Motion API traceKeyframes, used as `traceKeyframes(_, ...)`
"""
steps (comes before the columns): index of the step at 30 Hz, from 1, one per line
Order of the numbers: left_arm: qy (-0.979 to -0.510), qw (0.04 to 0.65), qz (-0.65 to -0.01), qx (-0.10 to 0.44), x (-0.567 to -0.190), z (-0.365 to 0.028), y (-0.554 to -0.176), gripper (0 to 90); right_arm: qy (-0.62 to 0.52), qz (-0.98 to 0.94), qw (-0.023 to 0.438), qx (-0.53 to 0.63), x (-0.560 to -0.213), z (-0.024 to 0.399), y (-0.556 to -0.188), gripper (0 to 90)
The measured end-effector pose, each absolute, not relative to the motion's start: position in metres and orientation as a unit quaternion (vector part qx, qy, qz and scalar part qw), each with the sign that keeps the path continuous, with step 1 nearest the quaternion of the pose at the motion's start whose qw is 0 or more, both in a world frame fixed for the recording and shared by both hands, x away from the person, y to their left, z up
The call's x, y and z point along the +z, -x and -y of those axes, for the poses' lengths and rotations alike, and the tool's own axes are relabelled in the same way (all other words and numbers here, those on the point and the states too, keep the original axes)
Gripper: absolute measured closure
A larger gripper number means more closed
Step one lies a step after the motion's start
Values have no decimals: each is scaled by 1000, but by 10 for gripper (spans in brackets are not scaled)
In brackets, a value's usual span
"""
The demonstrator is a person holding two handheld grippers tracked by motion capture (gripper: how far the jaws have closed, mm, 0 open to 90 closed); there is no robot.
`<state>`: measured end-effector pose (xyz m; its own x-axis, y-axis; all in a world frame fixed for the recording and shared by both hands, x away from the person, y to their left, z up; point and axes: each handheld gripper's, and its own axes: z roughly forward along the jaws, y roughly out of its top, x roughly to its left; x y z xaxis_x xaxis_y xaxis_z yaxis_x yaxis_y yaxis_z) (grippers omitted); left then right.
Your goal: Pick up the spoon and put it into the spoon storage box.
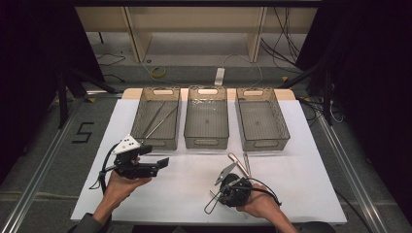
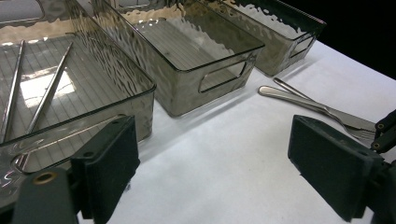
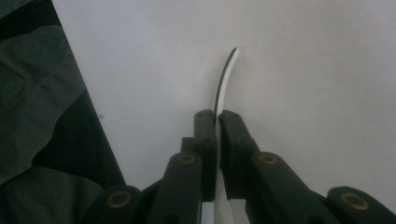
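Right tongs [image 3: 217,119] clamp a thin curved metal utensil [image 3: 225,77]; its long axis runs away from the right-hand smoky plastic bin [image 1: 262,119]; left tongs [image 2: 212,172] gape empty.

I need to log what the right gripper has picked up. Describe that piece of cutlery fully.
The piece of cutlery is thin, curved metal seen edge-on, with one bright face and one dark. It sticks out past the tips of the right gripper, whose jaws are shut on it, and hangs over the white table cover. In the high view its handle juts toward the person. Whether it is a fork or spoon cannot be told.
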<state>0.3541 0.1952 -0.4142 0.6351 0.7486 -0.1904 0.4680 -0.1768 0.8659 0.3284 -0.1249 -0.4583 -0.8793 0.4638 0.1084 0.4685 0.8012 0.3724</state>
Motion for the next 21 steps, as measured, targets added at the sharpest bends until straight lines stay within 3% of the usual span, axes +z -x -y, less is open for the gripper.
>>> traceKeyframes(12,-752,501,-404,142,-414,-196,-354,159,249,940,8,-234,-444,136,-335,869)
traceKeyframes(21,-746,509,-405,142,-413,-196,-355,159,263,924,-17,-277,-418,147,-366,869)
